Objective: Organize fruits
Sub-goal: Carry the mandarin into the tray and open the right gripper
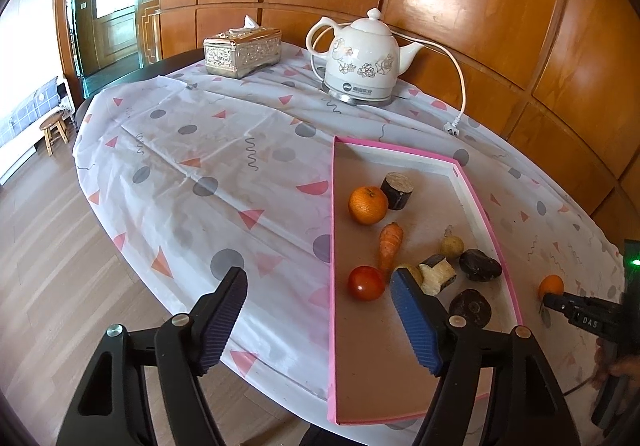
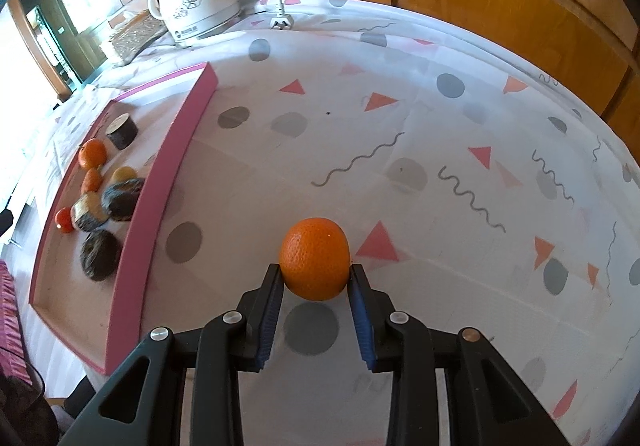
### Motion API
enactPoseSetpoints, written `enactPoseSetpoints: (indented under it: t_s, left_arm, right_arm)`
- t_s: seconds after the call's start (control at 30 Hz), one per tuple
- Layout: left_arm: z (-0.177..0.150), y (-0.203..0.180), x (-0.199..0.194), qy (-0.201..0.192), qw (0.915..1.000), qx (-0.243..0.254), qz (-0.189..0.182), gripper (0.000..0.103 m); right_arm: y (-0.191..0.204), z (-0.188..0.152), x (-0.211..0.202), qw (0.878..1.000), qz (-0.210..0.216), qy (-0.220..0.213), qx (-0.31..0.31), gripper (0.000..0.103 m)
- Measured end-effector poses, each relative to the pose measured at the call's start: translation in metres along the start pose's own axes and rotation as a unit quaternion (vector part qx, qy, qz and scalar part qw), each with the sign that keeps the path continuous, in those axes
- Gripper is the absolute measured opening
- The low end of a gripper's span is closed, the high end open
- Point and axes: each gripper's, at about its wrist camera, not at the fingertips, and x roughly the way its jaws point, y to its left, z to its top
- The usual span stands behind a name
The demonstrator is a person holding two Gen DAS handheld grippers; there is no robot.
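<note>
The right hand-held gripper [image 2: 316, 278] is clamping a loose orange [image 2: 314, 258] between its two blue pads [image 2: 269, 320], each pad pressing against one flank of the fruit. The orange is sitting low over the patterned cloth of the counter [image 2: 440, 149], outside the tray, and whether it is touching the cloth cannot be told. In the left wrist view this same orange [image 1: 551, 286] is showing at about 3 o'clock, with the right gripper's tip just beside it.

The left hand-held gripper [image 1: 318, 286] is holding nothing, its fingers spread wide, hovering over the near edge of the pink-rimmed tray [image 1: 331, 230]. Its right pad [image 1: 414, 320] is hanging above the tray floor, its left pad over the cloth.

Inside the tray, a second orange [image 1: 368, 205] is lying toward 12 o'clock, with a dark cut cylinder [image 1: 397, 185] just beside it at its 1 o'clock. A carrot [image 1: 390, 246] is lying below the orange, and a red tomato [image 1: 366, 282] is resting at the carrot's 7 o'clock. A small pale round item [image 1: 452, 246], a dark lumpy item [image 1: 480, 265] and a dark round item [image 1: 470, 308] are grouping along the tray's right side.

At the far end of the counter, a white floral kettle [image 1: 362, 59] is standing at 12 o'clock, with an ornate tissue box [image 1: 242, 51] at its 9 o'clock.
</note>
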Motion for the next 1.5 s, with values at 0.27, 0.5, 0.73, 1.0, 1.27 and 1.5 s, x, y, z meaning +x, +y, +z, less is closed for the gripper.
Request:
enactPoseSetpoints:
  t_s: [0.27, 0.5, 0.73, 1.0, 1.27, 1.5]
  left_arm:
    - [-0.002, -0.009, -0.003, -0.001, 0.9999, 0.015, -0.003, 0.076]
    - [-0.003, -0.018, -0.004, -0.001, 0.9996, 0.028, -0.007, 0.077]
    - [-0.002, -0.025, -0.004, -0.002, 0.9993, 0.036, -0.007, 0.081]
    - [0.007, -0.002, -0.007, -0.016, 0.9998, 0.003, 0.016, 0.088]
    - [0.017, 0.017, -0.016, -0.051, 0.9977, -0.013, 0.042, 0.101]
    - [0.020, 0.024, -0.017, -0.070, 0.9963, -0.019, 0.045, 0.103]
  right_arm:
    - [0.007, -0.018, -0.007, 1.000, 0.024, 0.000, -0.003, 0.033]
    - [0.019, -0.030, -0.019, 0.998, 0.059, -0.011, -0.003, 0.032]
    - [0.038, -0.027, -0.045, 0.995, 0.094, -0.041, -0.016, 0.032]
    - [0.100, -0.008, -0.062, 0.984, 0.147, -0.056, -0.078, 0.033]
    - [0.160, 0.008, -0.040, 0.976, 0.159, -0.033, -0.146, 0.033]
    - [0.197, 0.008, -0.007, 0.969, 0.159, 0.012, -0.189, 0.035]
